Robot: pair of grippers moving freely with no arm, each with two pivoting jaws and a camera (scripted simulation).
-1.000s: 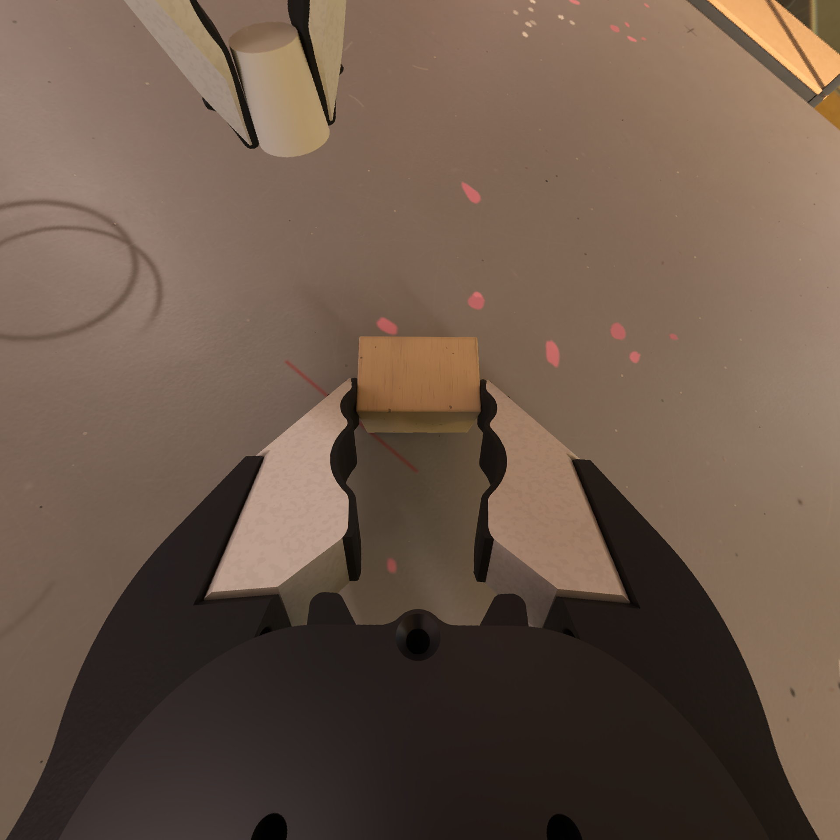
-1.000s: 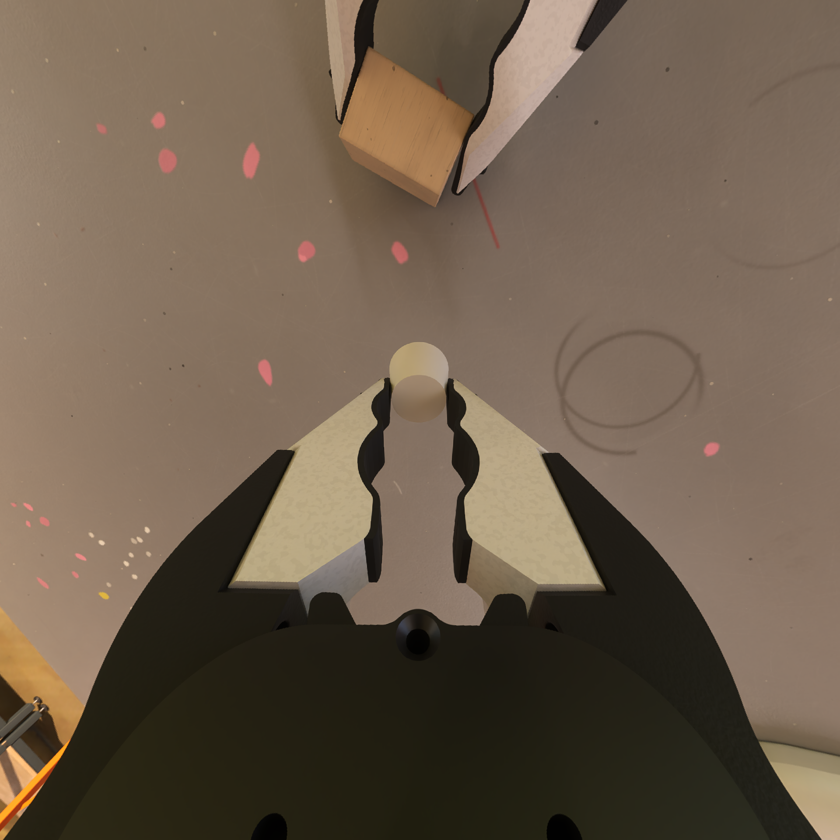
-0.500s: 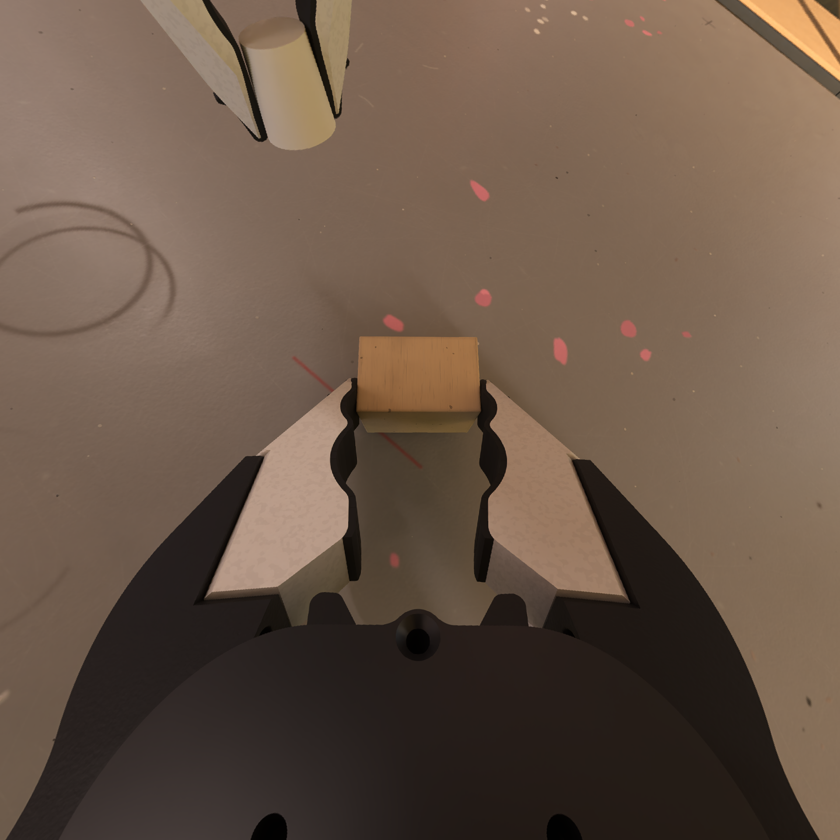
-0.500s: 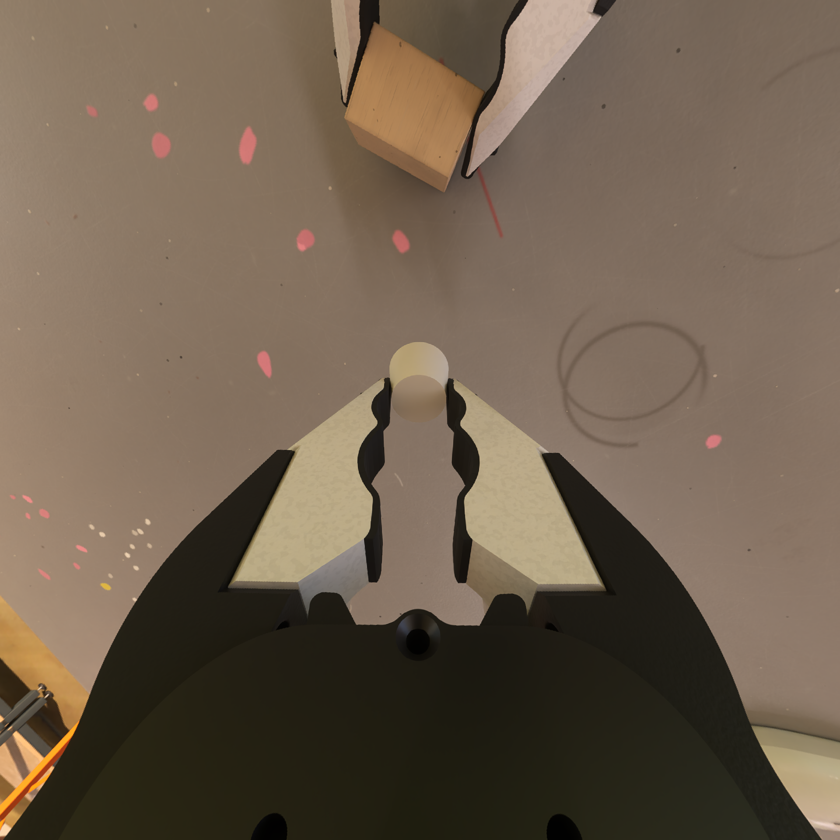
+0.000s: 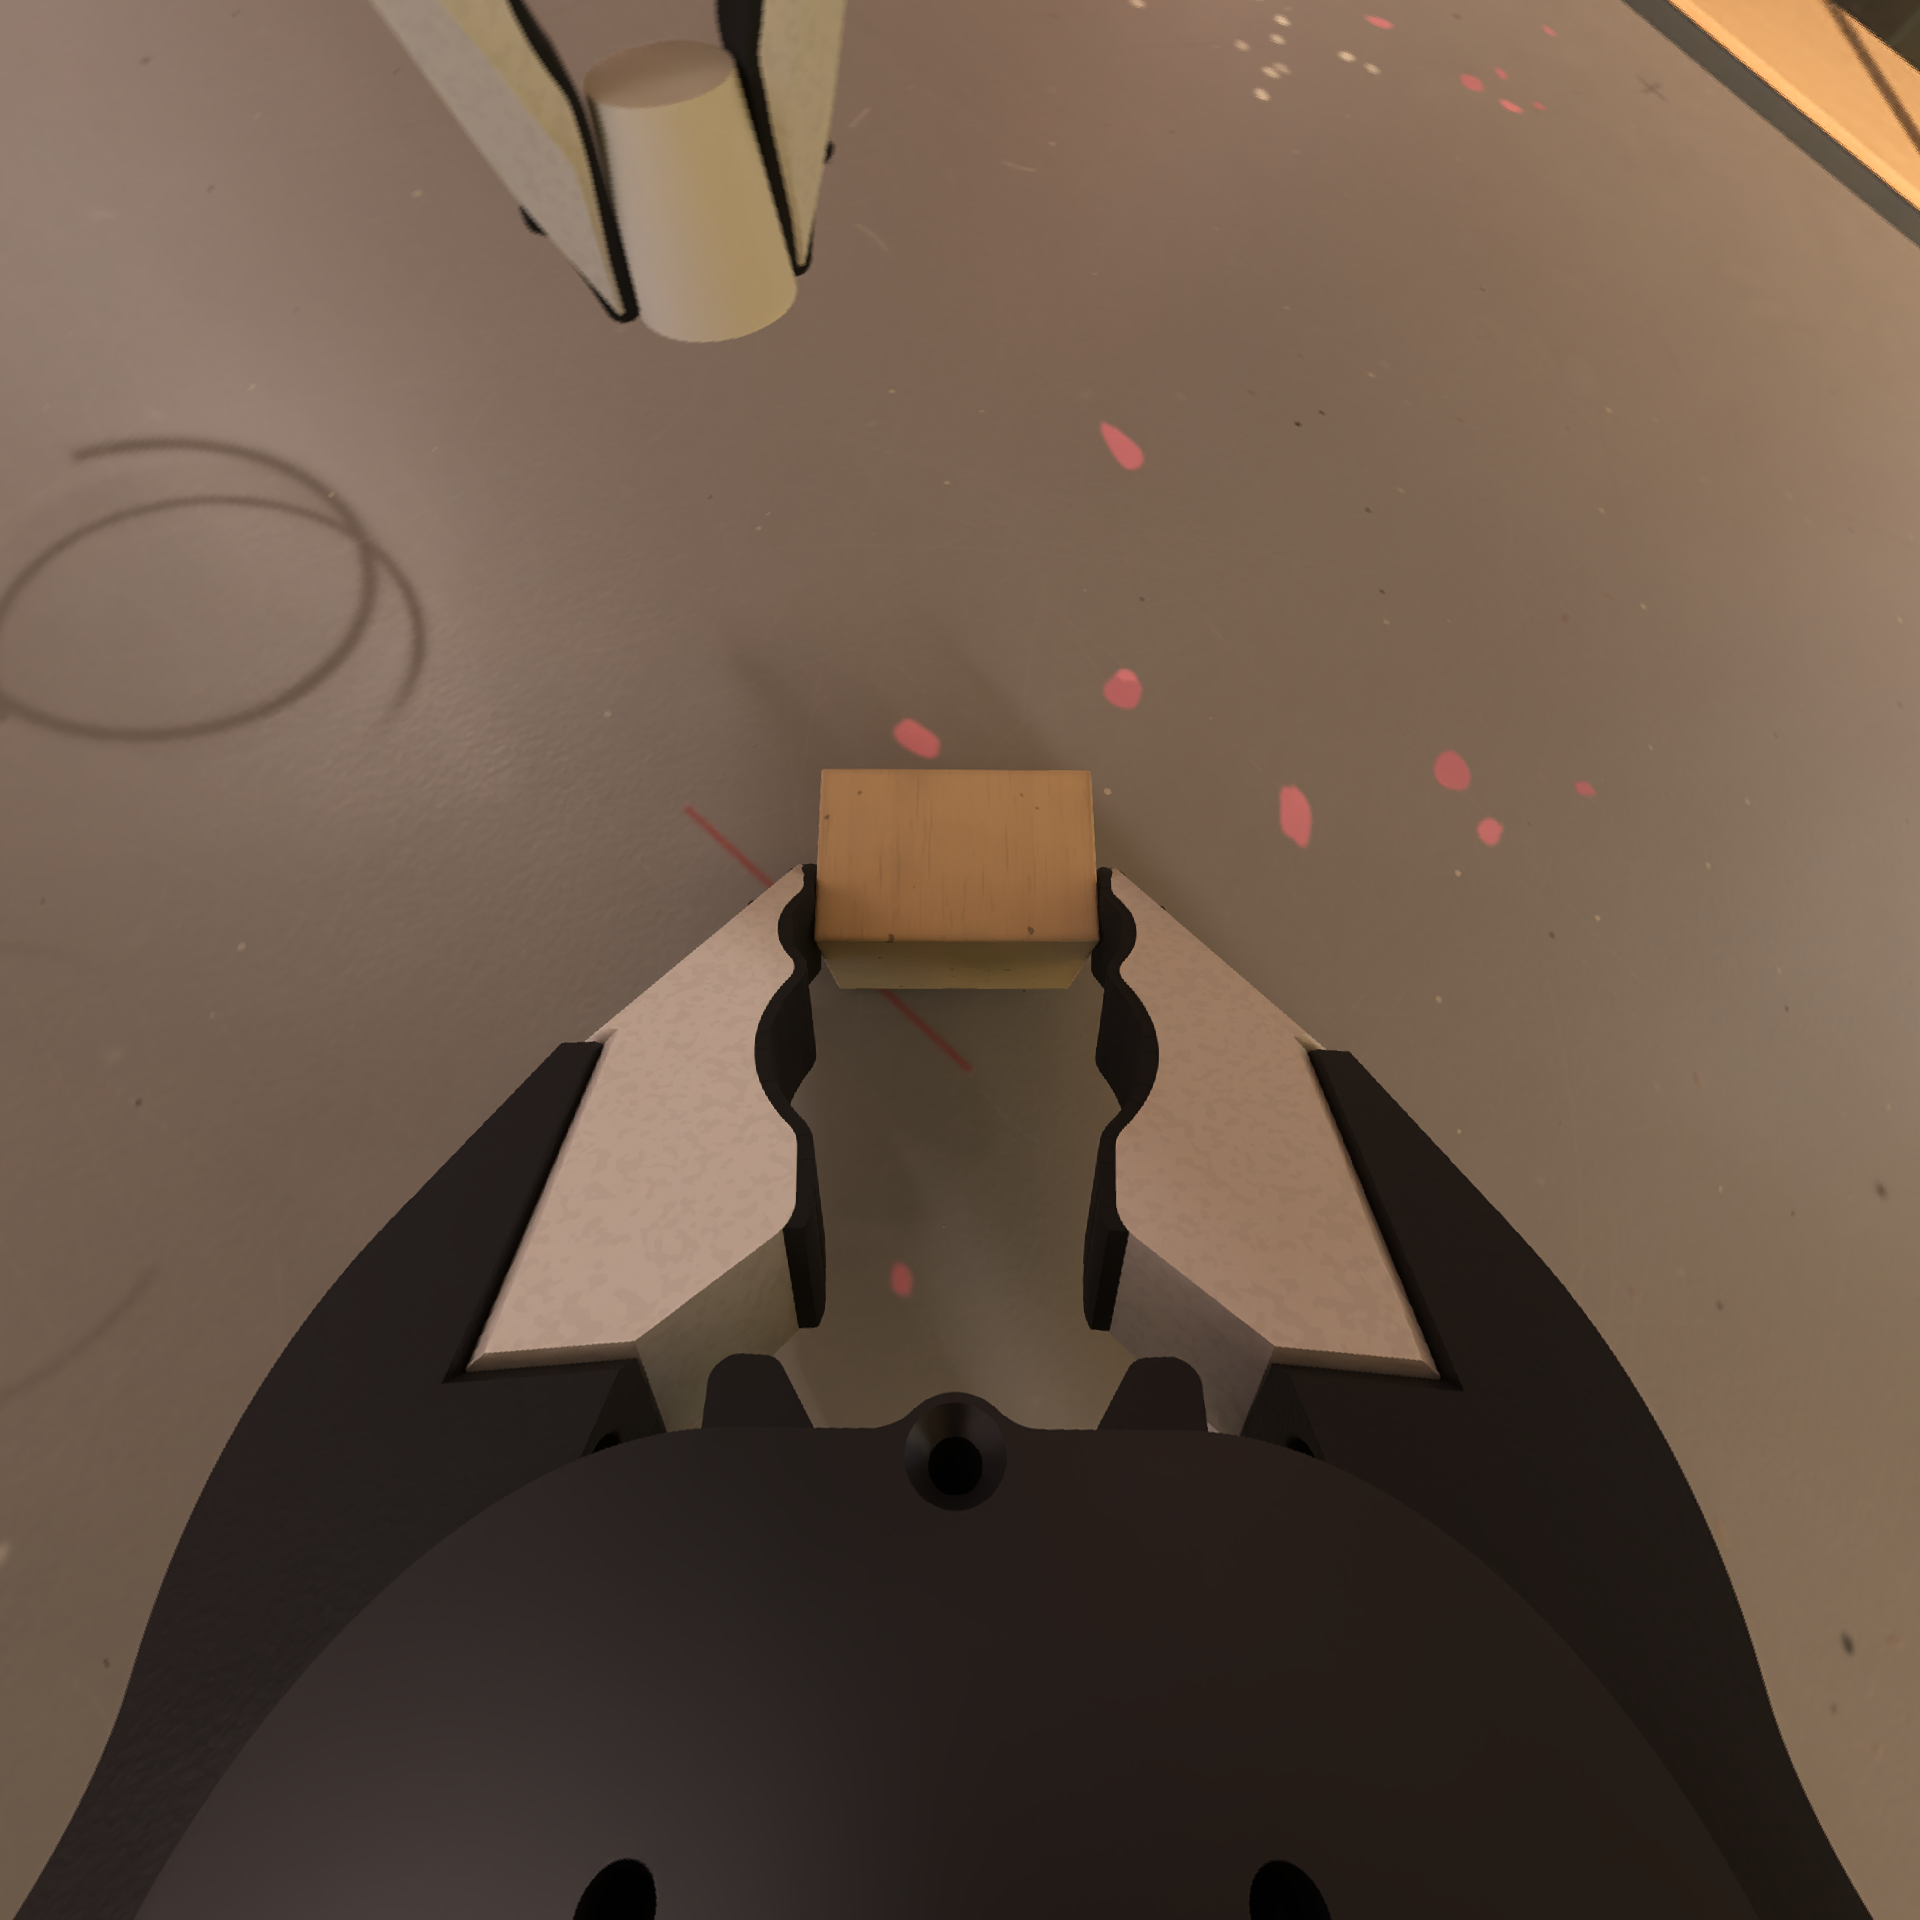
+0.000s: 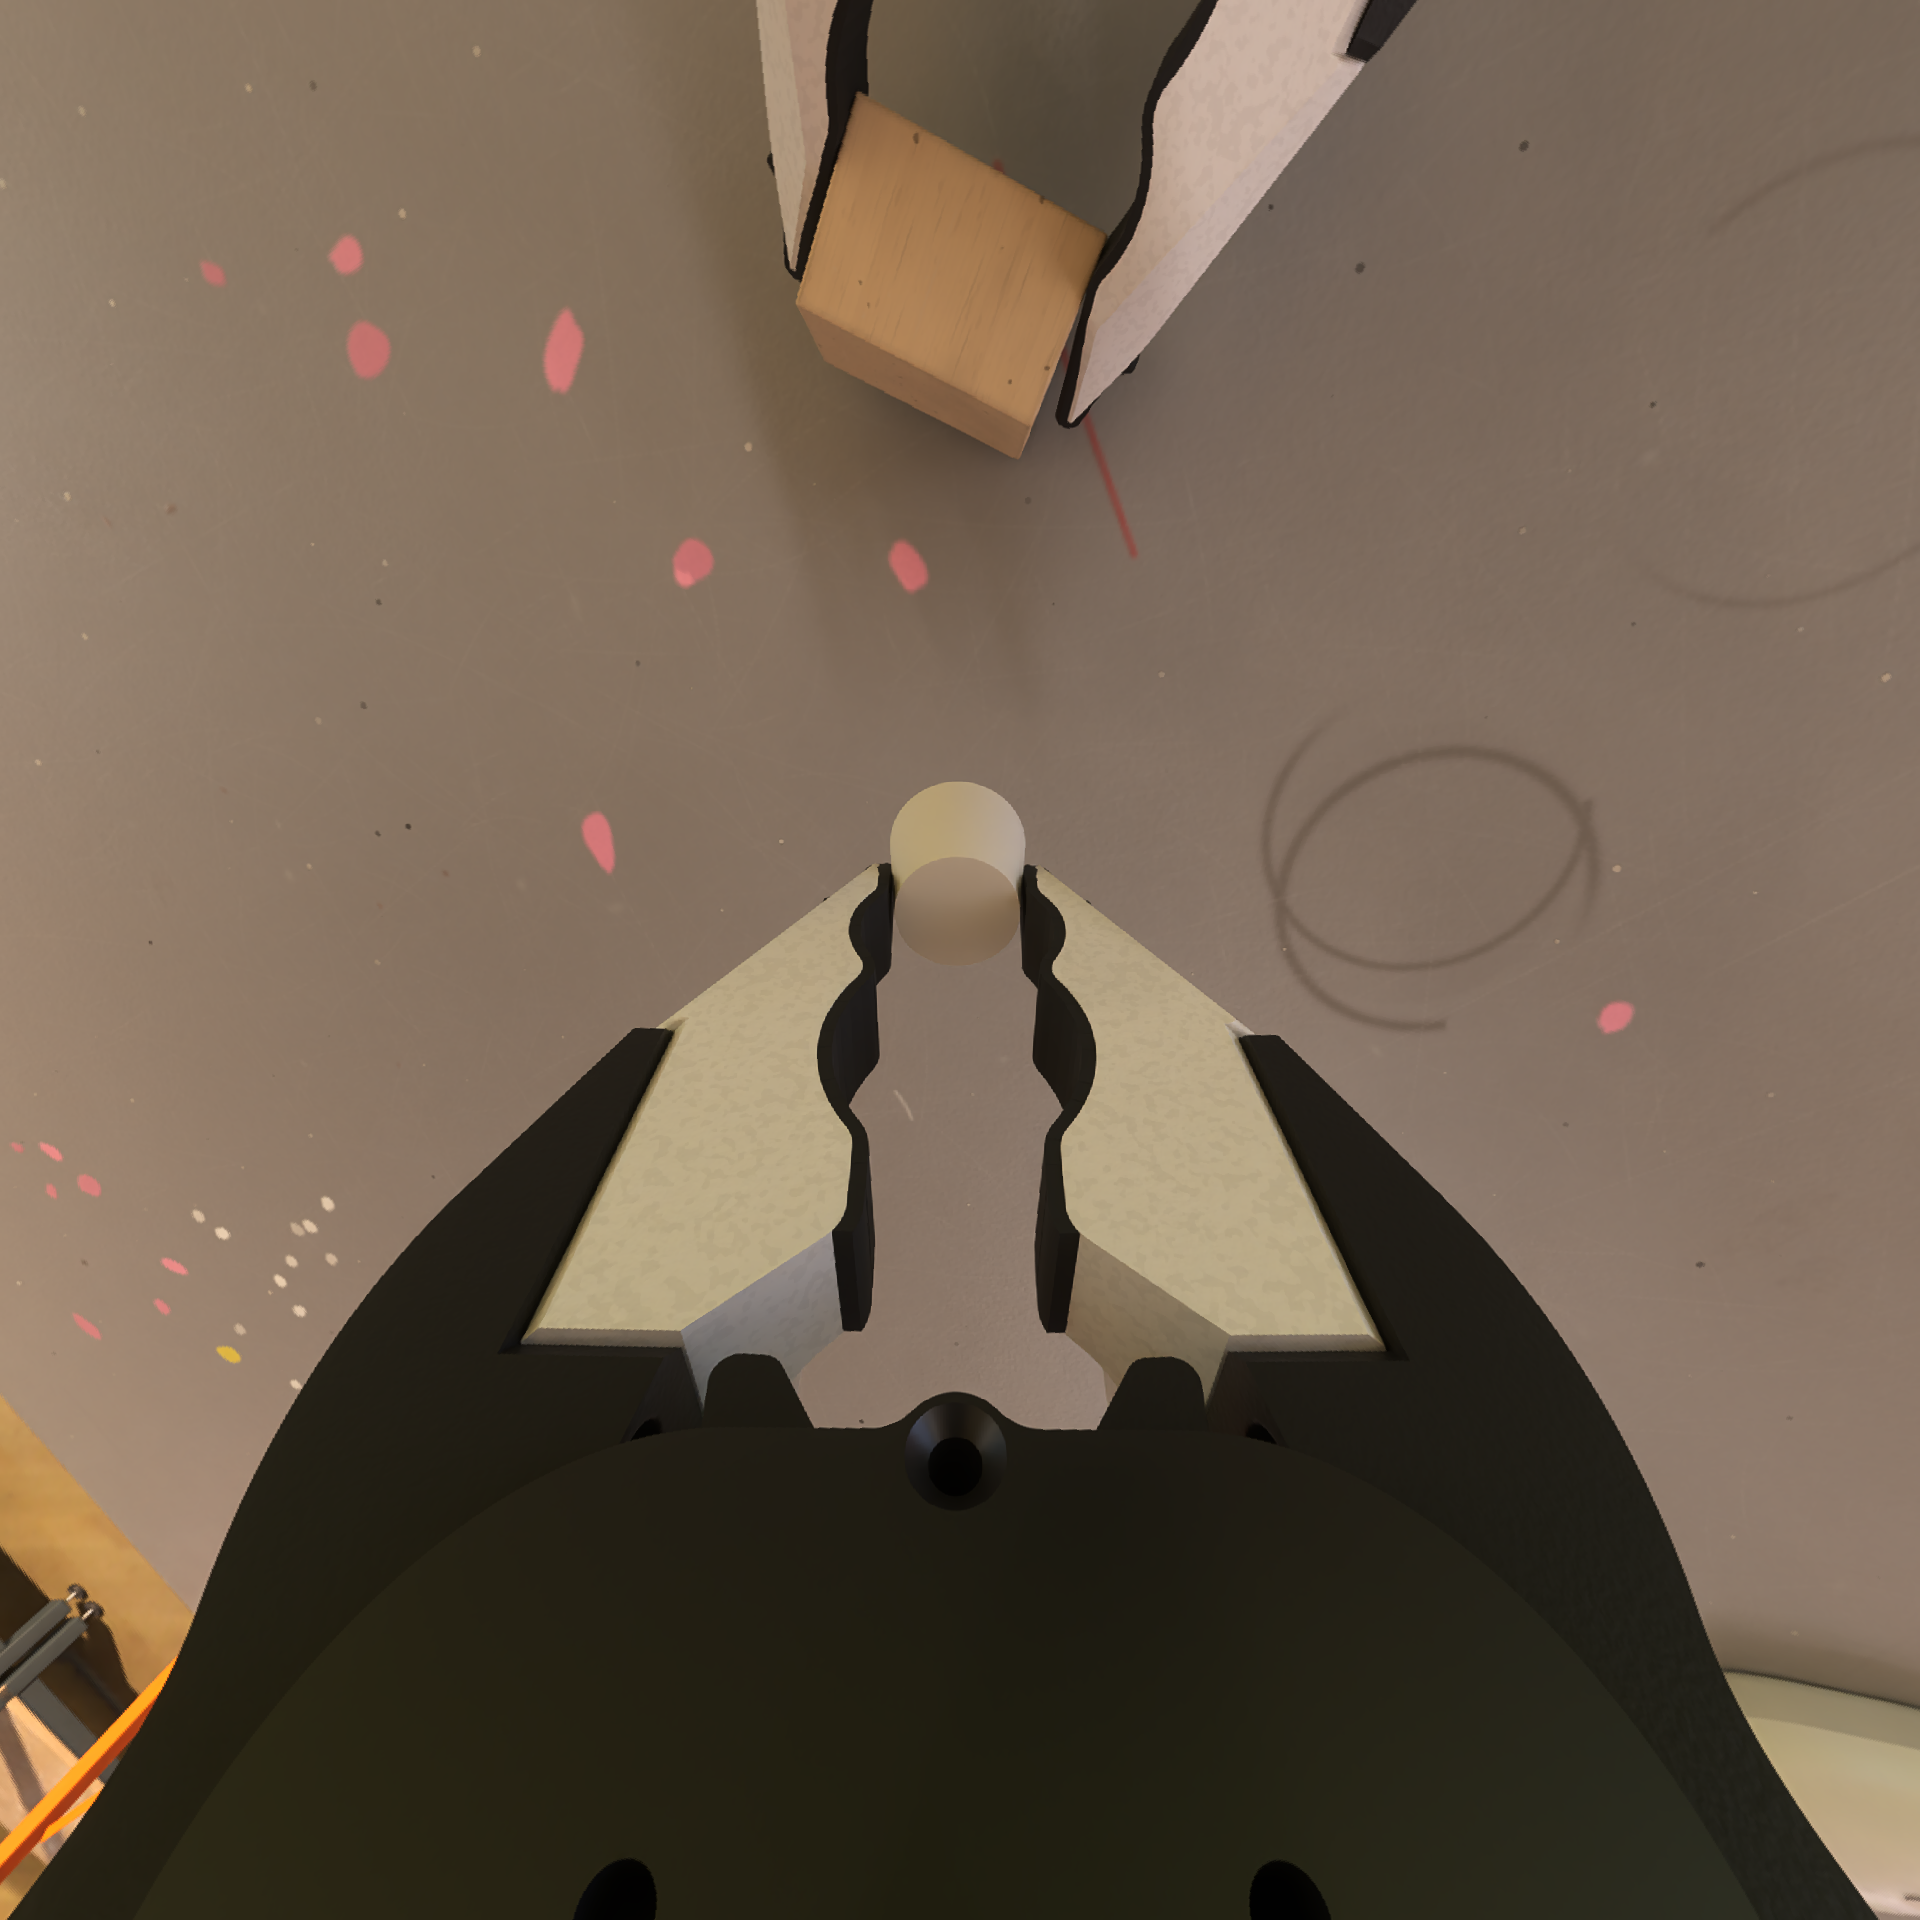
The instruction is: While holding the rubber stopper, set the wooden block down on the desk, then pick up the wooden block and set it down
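The wooden block (image 5: 956, 862) is a tan cube gripped between the fingers of my left gripper (image 5: 954, 885), which is shut on it just above the grey desk (image 5: 1455, 1143). The block also shows in the right wrist view (image 6: 945, 270), held by the left gripper (image 6: 935, 332) at the top of the frame. My right gripper (image 6: 956, 881) is shut on the cream rubber stopper (image 6: 956, 883), a short cylinder. In the left wrist view the stopper (image 5: 707, 197) and the right gripper (image 5: 707, 281) show at the top left, above the desk.
The desk carries pink paint spots (image 5: 1122, 688), a thin red line (image 5: 925, 1029) and dark ring marks (image 6: 1434, 883). A wooden edge (image 5: 1818, 114) lies at the far right. An orange strip with metal parts (image 6: 83, 1756) and a pale object (image 6: 1849, 1787) sit at the near corners.
Both grips are unchanged. The desk marks have slid slightly right in the left wrist view, so the left gripper and block have drifted a little left. The right gripper has barely moved.
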